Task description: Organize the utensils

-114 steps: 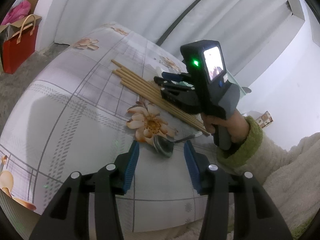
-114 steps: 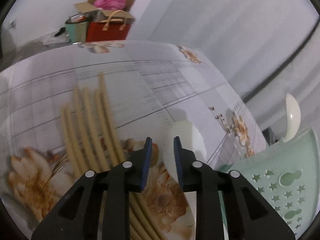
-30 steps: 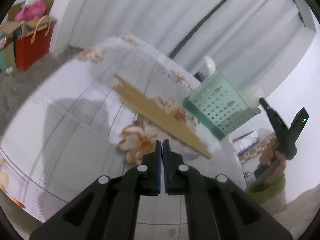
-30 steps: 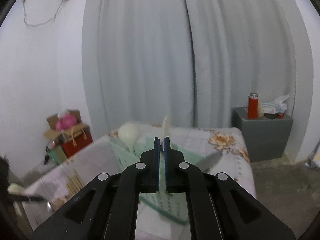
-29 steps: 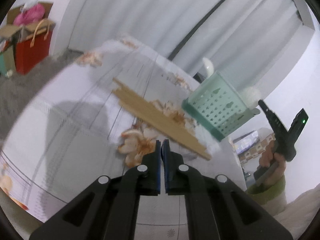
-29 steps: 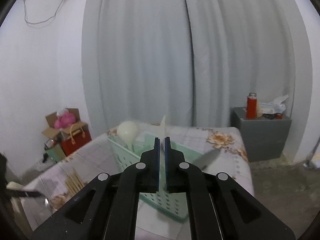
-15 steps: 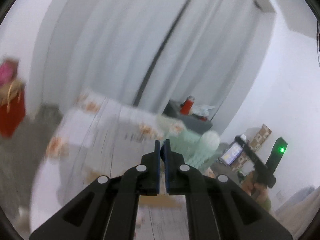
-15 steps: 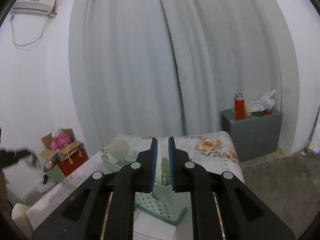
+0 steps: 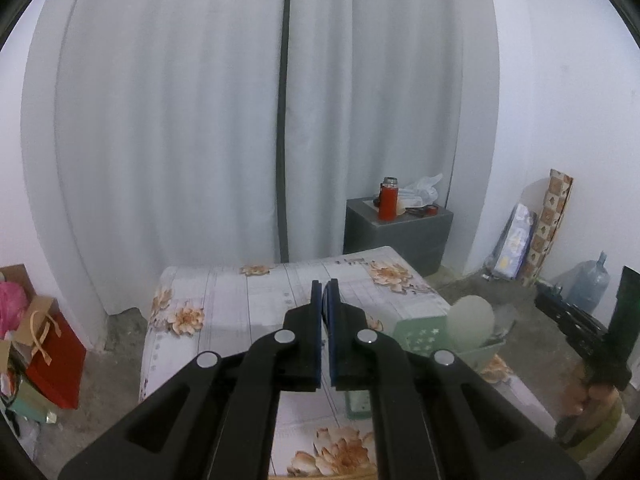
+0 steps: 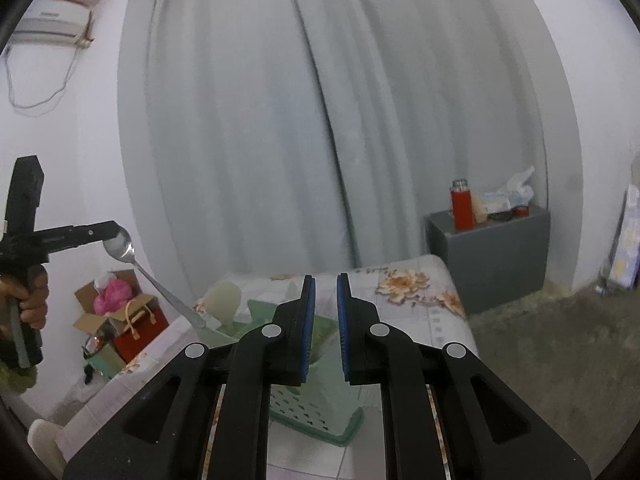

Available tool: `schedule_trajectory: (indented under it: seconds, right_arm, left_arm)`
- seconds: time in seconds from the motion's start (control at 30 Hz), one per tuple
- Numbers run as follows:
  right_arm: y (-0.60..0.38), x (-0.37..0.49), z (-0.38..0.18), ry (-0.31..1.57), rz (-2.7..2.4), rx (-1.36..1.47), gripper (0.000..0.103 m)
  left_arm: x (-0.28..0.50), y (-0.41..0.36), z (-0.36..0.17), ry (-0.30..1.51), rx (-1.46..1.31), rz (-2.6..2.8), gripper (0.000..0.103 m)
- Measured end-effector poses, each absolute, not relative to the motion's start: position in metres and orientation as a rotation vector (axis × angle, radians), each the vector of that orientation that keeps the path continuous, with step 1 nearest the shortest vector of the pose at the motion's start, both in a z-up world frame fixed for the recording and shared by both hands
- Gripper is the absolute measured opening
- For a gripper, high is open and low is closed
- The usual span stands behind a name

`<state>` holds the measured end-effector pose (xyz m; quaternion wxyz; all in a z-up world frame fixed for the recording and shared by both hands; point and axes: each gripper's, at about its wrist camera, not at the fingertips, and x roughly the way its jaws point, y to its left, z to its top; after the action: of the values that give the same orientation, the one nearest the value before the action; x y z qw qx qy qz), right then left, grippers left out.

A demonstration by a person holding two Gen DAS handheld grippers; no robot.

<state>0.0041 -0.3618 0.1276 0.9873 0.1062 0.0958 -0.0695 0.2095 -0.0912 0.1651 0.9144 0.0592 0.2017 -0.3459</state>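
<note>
Left wrist view: the left tongs (image 9: 324, 292) are pinched almost closed above the floral bench (image 9: 224, 308), left of the green utensil basket (image 9: 416, 336).

Right wrist view: the right tongs (image 10: 323, 288) stand narrowly parted, empty, above the basket (image 10: 320, 420); left of it, the left tongs (image 10: 112, 227) grip a metal spoon (image 10: 132, 258) by its bowl.

a plain room in a home: long grey curtains (image 9: 224, 120), a wall air conditioner (image 10: 50, 20), a floral-cloth desk (image 9: 240, 300), a red flask (image 9: 387, 204) on a grey cabinet (image 9: 396, 236), gift bags (image 9: 56, 364) on the bare floor.
</note>
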Motion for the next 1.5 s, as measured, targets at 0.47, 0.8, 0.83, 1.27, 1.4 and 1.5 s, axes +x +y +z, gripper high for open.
schedule_trajectory:
  seconds: [0.47,0.8,0.83,1.27,1.4,1.5]
  right_arm:
    - [-0.376,0.005,0.119,0.224,-0.154,0.293,0.014]
    - [-0.395,-0.002,0.110,0.313,-0.064,0.346,0.046]
    - [-0.398,-0.002,0.104,0.343,-0.016,0.364,0.054]
    - [-0.368,0.064,0.053,0.631,0.133,0.132,0.072]
    - [-0.371,0.076,0.048,0.629,0.140,0.090,0.069]
    - [-0.364,0.084,0.048,0.640,0.184,0.056,0.059]
  left_arm:
    - [0.243,-0.144,0.134,0.551,0.228,-0.775,0.005]
    - [0.251,-0.110,0.108,0.587,-0.012,-0.951,0.059]
    - [0.247,-0.106,0.101,0.594,0.004,-0.965,0.064]
    - [0.234,-0.160,0.013,0.643,0.335,-1.083,0.078]
    - [0.249,-0.170,0.004,0.699,0.271,-1.123,0.077]
    - [0.253,-0.173,0.001,0.719,0.214,-1.156,0.069]
